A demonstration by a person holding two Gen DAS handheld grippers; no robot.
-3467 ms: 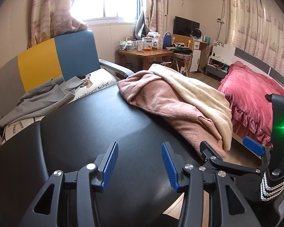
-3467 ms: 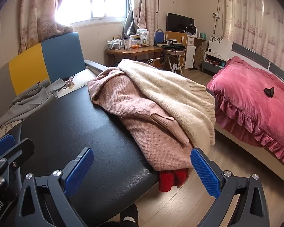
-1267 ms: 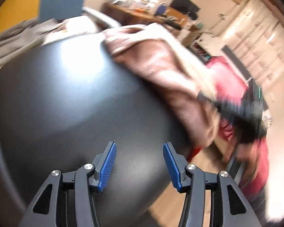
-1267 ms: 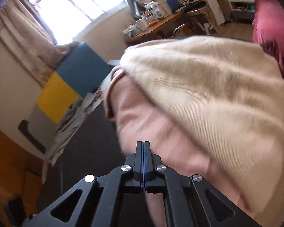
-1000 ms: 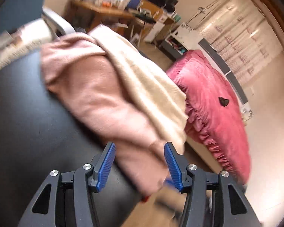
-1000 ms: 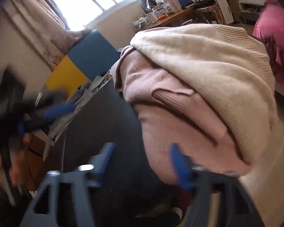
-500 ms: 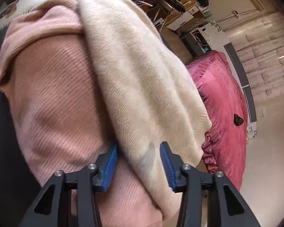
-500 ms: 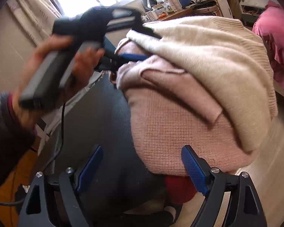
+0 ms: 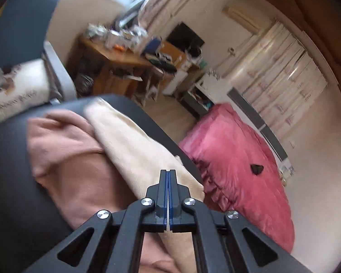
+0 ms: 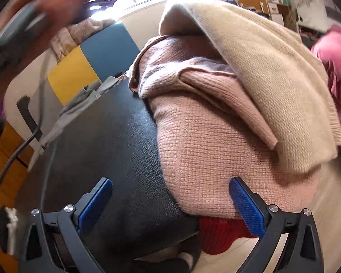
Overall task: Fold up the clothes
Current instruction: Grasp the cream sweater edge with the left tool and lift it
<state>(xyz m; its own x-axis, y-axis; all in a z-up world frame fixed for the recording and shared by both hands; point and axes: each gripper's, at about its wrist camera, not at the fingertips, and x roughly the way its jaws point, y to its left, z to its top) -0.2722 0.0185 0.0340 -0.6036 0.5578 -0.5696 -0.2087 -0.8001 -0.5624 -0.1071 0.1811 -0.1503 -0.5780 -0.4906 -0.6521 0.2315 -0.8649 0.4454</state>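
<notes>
- Cream knit sweater [image 9: 134, 145] lies on top of a pink knit sweater [image 9: 79, 177], both piled at the edge of the black padded worktop [image 9: 9, 159], with something red [image 10: 218, 234] hanging below the pile
- Left tool [image 9: 168, 195] has its blue pads pressed flat together, apparently pinching a fold of the cream sweater near its lower edge, though the fabric between the pads is barely visible
- Right tool [image 10: 170, 202] stands wide apart and holds nothing, hovering low by the pink sweater's hem
- To do this step well, lift the cream sweater clear of the pink one with a steady pull, not a jerk, so the pink one is not dragged off the edge
- Bring the right tool to a second corner of the cream sweater, well apart from the first grip, so it can be spread flat on the bare part of the worktop before folding
</notes>
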